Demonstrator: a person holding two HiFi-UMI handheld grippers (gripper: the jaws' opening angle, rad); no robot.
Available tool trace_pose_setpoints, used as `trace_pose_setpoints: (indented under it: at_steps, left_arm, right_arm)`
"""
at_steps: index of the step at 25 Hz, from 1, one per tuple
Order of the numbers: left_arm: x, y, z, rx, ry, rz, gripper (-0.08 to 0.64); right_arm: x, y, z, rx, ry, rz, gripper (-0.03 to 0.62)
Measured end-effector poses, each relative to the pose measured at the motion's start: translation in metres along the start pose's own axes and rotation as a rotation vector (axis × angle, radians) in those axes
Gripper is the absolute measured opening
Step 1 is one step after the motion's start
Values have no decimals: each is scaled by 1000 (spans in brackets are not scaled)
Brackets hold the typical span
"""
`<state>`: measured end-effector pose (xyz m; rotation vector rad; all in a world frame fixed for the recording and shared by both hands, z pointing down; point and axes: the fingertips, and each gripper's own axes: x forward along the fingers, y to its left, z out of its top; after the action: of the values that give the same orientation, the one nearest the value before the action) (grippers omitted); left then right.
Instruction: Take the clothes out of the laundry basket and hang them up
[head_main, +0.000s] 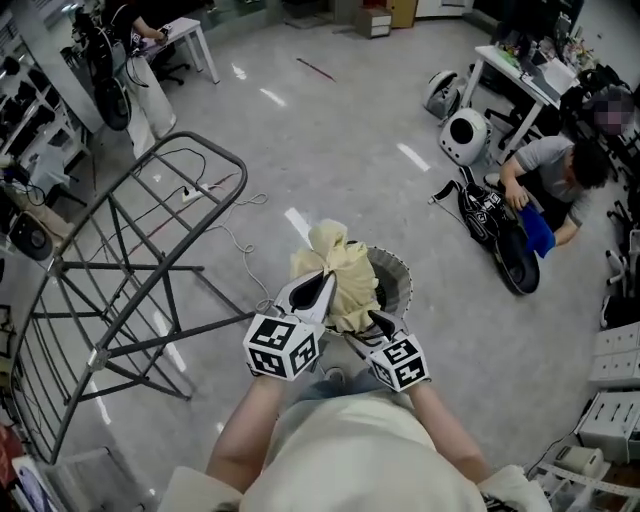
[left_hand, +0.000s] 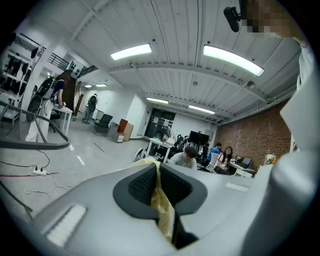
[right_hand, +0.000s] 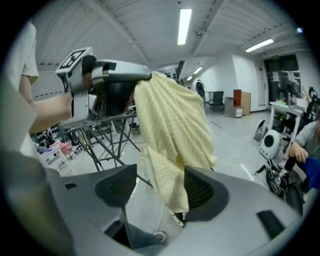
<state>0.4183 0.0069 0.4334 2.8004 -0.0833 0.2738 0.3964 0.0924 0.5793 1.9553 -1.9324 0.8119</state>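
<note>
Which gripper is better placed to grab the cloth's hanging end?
Right, probably: the right gripper stands open with the yellow cloth dangling between its jaws, while the left gripper is shut on the cloth's top.

A person (head_main: 548, 165) is seen crouched over a black scooter (head_main: 497, 235) laid on the floor; a white domed device (head_main: 465, 136) is set nearby, a white table (head_main: 512, 72) behind it.

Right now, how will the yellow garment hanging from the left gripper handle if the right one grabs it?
Probably floppy: the yellow garment drapes in loose folds from the left gripper, so it should sag and swing. Likely light, since one thin pinch carries it. Its hem hangs by the jaws of the open right gripper and may slip unless clamped.
</note>
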Motion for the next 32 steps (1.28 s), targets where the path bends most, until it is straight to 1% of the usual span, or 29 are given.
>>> trace_pose_setpoints:
  at_steps: [3,4,7,9,10,13,16,22,25,27,29,32]
  left_arm:
    - [-7,-3,29,24,-62,42,25]
    - [-11,-4,34,35,-76,63,25]
    - [-24,2,40,65,-94,151,25]
    - [-36,14,39,62,-94,224,26]
    - [-44,21,38,55,-92,261,26]
    - [-71,38,28,37,-73,363,26]
    - [-94,46,15,25,-49,444,26]
    - [-136,44,-17,-9,-9,587,28]
    - [-157,36,-29,-14,0,638,29]
    - [-171,29,-36,-26,-5,663,31]
    - [-186,23,-43,-44,-14,681,38]
    - [-196,10,-55,-62,-21,691,46]
  right_arm:
    - [15,-1,13,-85,6,19,283]
    - [18,-3,15,-110,6,18,258]
    - [15,-7,22,-164,5,13,137]
    - [8,-11,30,-186,2,15,39]
    - [4,-13,35,-193,-4,21,26]
    - [-13,-21,55,-190,-52,41,15]
    - [-29,-26,81,-191,-108,61,14]
    - [-44,-8,128,-301,-184,147,12]
    - [-47,9,145,-355,-214,201,12]
    - [-51,24,157,-365,-240,246,12]
    - [-55,44,169,-374,-267,294,12]
    - [-64,70,186,-412,-306,347,12]
